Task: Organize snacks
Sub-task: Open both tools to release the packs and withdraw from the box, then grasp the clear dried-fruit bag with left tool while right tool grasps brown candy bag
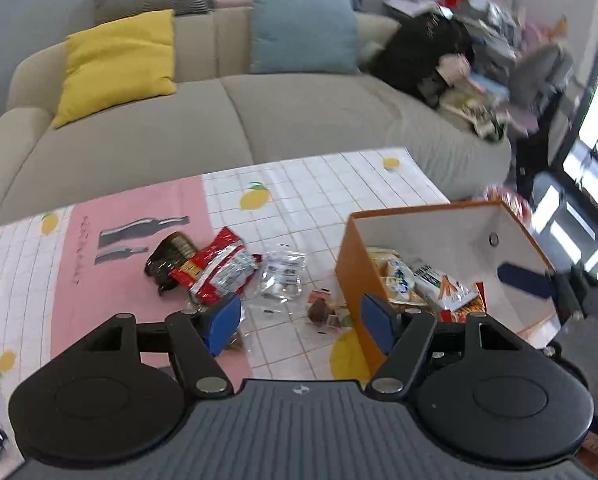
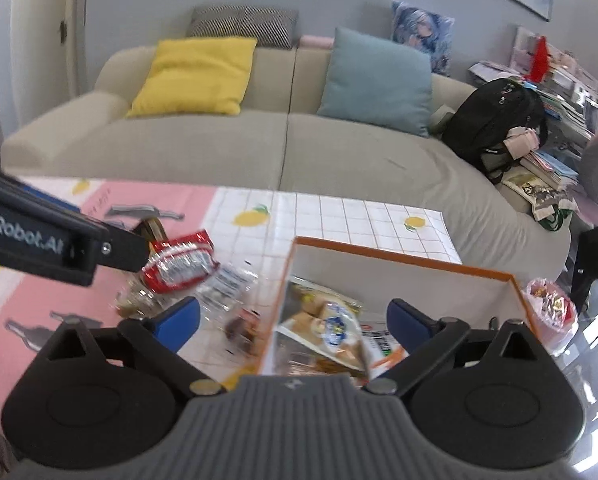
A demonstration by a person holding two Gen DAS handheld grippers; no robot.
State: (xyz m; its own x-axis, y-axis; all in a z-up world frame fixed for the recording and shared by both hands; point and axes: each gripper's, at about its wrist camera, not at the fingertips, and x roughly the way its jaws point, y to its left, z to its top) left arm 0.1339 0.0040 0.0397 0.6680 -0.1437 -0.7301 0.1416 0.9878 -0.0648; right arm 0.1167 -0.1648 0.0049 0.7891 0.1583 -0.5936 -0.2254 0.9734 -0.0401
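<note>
An orange box (image 1: pixel 349 264) with a white inside stands on the table at the right and holds several snack packs, among them a biscuit-stick pack (image 1: pixel 445 286); it also shows in the right wrist view (image 2: pixel 403 260). Loose snacks lie left of it: a red packet (image 1: pixel 215 266), a dark packet (image 1: pixel 171 254), a clear packet (image 1: pixel 281 276) and small sweets (image 1: pixel 323 312). My left gripper (image 1: pixel 301 322) is open and empty, hovering above the sweets by the box's left wall. My right gripper (image 2: pixel 293 322) is open and empty, straddling the box's left wall (image 2: pixel 279 312).
The table carries a pink and white lemon-print cloth (image 1: pixel 311 196). A beige sofa (image 2: pixel 259 148) with a yellow cushion (image 2: pixel 195 74) and a blue cushion (image 2: pixel 379 80) stands behind. A black backpack (image 2: pixel 495 120) and clutter sit at the right. A pink bag (image 2: pixel 553 312) lies beyond the box.
</note>
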